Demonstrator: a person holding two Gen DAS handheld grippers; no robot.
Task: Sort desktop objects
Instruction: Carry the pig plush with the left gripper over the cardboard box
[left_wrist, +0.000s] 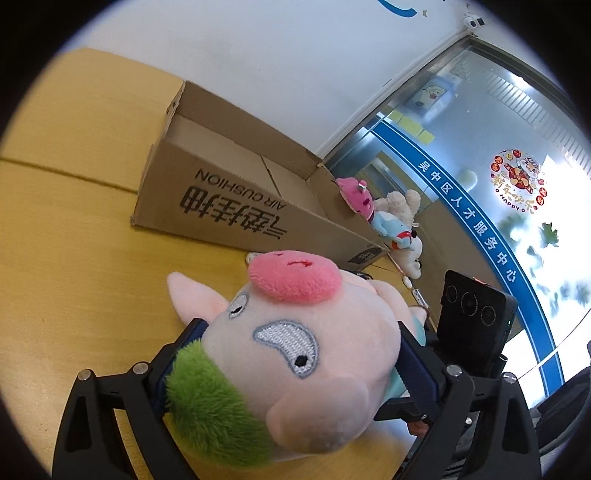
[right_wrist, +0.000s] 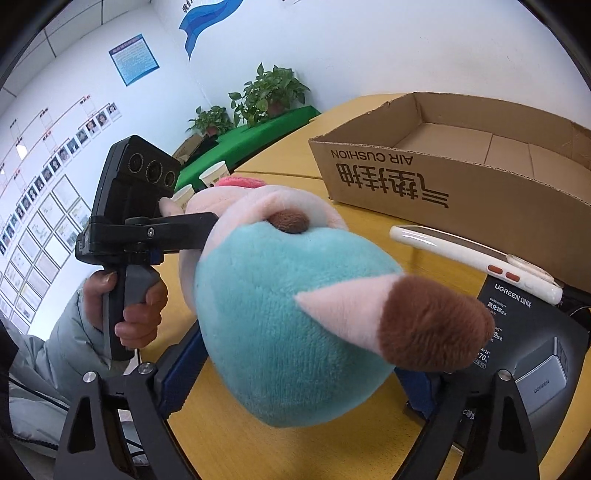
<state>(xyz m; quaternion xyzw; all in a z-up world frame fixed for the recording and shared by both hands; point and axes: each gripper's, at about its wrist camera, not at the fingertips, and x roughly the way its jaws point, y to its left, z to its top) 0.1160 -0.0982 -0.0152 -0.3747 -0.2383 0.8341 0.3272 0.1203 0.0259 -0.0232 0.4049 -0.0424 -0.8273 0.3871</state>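
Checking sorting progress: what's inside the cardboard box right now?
The cardboard box shows only bare brown floor and folded flaps; no sorted item is visible. Its near wall hides the strip of floor just behind it. The plush pig is outside it, between both grippers.

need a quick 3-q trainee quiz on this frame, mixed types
1. True or false: the print on the box reads upright in the right wrist view.
2. The left gripper brackets which part of the pig? A head, B tail, C foot.
3. Fill in: the buttons on the white wand are ____.
Key: 1 false, it is upside down; 2 A; 3 red.
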